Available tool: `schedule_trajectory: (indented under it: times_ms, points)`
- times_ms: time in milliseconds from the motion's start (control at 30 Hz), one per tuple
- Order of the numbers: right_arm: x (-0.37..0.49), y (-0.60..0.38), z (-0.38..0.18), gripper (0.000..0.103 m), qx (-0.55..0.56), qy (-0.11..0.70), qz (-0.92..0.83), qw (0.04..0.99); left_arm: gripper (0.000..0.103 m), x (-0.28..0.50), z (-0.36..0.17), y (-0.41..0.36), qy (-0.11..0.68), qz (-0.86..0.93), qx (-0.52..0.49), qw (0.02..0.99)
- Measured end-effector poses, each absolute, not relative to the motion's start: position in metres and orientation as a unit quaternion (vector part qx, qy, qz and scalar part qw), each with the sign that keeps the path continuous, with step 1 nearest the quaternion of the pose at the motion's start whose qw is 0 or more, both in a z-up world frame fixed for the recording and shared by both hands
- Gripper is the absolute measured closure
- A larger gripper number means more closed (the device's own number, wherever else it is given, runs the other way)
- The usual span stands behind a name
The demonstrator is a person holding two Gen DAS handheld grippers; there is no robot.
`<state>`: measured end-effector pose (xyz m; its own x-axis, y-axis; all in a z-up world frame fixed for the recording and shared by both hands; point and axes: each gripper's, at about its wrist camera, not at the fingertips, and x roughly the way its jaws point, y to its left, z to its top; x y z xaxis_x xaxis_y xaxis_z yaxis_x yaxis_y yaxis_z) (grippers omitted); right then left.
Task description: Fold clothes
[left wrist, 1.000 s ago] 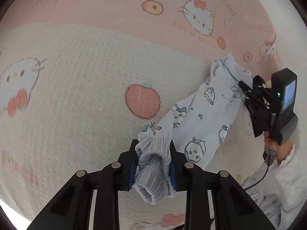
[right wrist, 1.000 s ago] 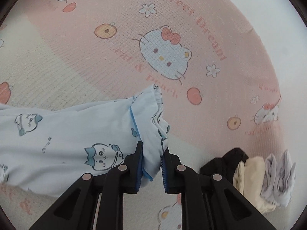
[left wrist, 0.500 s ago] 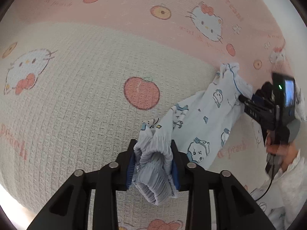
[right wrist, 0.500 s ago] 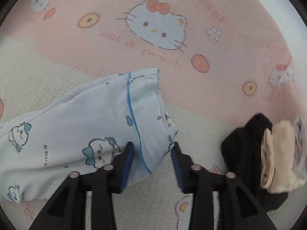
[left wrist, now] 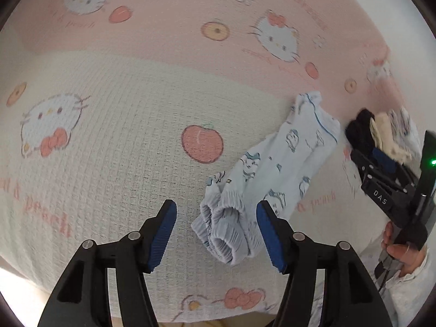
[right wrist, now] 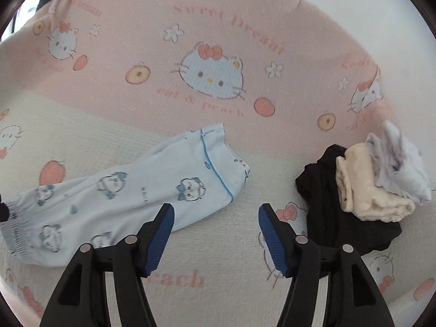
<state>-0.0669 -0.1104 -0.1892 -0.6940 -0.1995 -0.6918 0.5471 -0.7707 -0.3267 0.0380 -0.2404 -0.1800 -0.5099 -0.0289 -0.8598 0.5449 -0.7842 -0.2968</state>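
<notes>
Bedspread, waffle-textured, covers the whole surface: pink band at the far side, cream band nearer, printed with cat faces, peaches and script.

Pale blue trousers lie on the cream band, stretched out flat and folded lengthwise, printed with small cartoon animals. Hem end with blue piping points toward the pink band; gathered elastic waistband is bunched at the opposite end.

Pile of 3 folded garments sits to the right of the trousers, apart from them: black piece at the bottom, cream piece on it, white-lilac piece at the far right.

Left gripper: jaws opening, blue pads spread on either side of the waistband. Waistband sits between them, close to the right-side pad; contact there cannot be told. Left-side pad stands clear of the cloth.

Right gripper: jaws opening, nothing between them but bedspread. Its left-side pad overlaps the lower edge of the trouser leg in the right wrist view; the cloth is not gripped. In the left wrist view this gripper appears at the right edge, held by a hand in a white sleeve, with a green light lit on its body.
</notes>
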Motion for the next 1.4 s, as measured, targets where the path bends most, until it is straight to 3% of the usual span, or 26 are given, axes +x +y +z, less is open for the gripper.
schedule_trajectory:
  times_ms: [167,433,1067,1200,1400]
  points:
    - [-0.033,-0.118,-0.184,0.037,0.309,0.277,-0.883,0.220,0.045,0.044,-0.179,-0.240,0.266,-0.828,0.470,0.148]
    - [-0.008,-0.123,-0.197,0.037,0.313,0.318,-0.866,0.225,0.045,0.062,-0.191,-0.247,0.367,-0.801,0.457,0.121]
    - [0.053,-0.149,-0.253,0.037,0.217,0.484,-0.796,0.292,0.045,0.061,-0.228,-0.246,0.443,-0.769,0.448,0.105]
    - [0.057,-0.153,-0.266,0.037,0.194,0.515,-0.781,0.296,0.065,0.062,-0.232,-0.250,0.457,-0.771,0.433,0.097]
    - [0.076,-0.164,-0.277,0.037,0.124,0.563,-0.755,0.313,0.076,0.059,-0.229,-0.252,0.441,-0.786,0.425,0.083]
